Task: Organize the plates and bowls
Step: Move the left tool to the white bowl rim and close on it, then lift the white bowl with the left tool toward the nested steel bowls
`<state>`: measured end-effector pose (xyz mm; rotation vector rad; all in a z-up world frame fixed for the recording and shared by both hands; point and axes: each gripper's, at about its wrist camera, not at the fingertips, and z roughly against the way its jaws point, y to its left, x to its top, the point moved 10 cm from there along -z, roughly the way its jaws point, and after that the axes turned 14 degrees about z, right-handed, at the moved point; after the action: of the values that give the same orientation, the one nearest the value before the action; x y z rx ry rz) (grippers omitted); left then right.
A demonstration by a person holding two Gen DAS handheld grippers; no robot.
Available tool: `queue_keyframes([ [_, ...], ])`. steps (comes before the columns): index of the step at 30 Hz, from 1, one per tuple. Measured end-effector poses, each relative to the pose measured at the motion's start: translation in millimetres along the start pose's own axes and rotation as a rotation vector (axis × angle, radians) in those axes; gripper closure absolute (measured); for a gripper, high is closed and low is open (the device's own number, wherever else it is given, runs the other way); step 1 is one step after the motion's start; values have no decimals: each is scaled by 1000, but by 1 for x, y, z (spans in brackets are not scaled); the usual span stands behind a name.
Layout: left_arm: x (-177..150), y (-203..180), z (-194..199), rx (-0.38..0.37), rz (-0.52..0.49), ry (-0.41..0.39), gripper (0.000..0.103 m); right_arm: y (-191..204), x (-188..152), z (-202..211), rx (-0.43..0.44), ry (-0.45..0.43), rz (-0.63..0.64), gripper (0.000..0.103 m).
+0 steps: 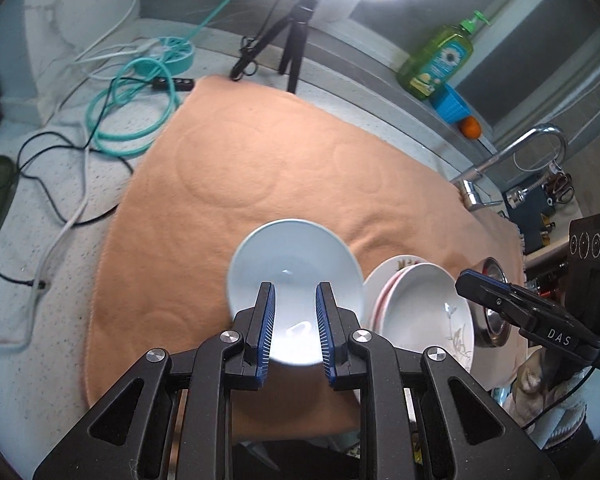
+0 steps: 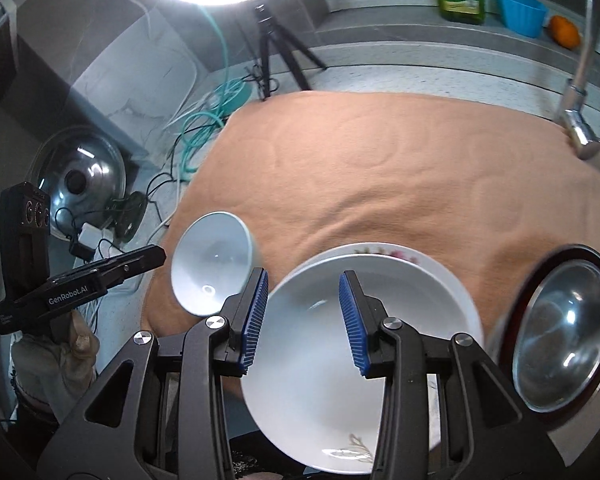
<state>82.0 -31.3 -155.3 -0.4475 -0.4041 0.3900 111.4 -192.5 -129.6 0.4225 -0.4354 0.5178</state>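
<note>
A pale blue bowl (image 1: 296, 264) stands on the orange cloth (image 1: 260, 160). My left gripper (image 1: 295, 286) hovers over its near half, open by a narrow gap with nothing pinched. To its right lies a stack of plates: a deep white plate (image 2: 312, 392) with a grey sprig rests on a flower-rimmed plate (image 2: 384, 249). Above that stack my right gripper (image 2: 305, 274) is open and empty. A steel bowl (image 2: 564, 332) with a dark red rim sits further right. In the right wrist view the left gripper (image 2: 160, 254) ends just left of the blue bowl (image 2: 212, 264).
A ring light on a black tripod (image 1: 296, 40) stands at the back, beside teal and white cables (image 1: 132, 92). A green soap bottle (image 1: 440, 56), a blue cup (image 1: 452, 104) and an orange (image 1: 470, 126) line the ledge. The faucet (image 1: 512, 152) rises at right and a steel lid (image 2: 80, 180) lies left.
</note>
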Motion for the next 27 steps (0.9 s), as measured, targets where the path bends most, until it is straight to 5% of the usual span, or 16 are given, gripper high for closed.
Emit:
queue_keyframes([
  [22, -3, 39, -22, 21, 77, 50, 84, 33, 9, -80, 6, 130, 90, 65],
  [27, -3, 42, -27, 12, 89, 59, 84, 35, 9, -86, 8, 140, 96, 74],
])
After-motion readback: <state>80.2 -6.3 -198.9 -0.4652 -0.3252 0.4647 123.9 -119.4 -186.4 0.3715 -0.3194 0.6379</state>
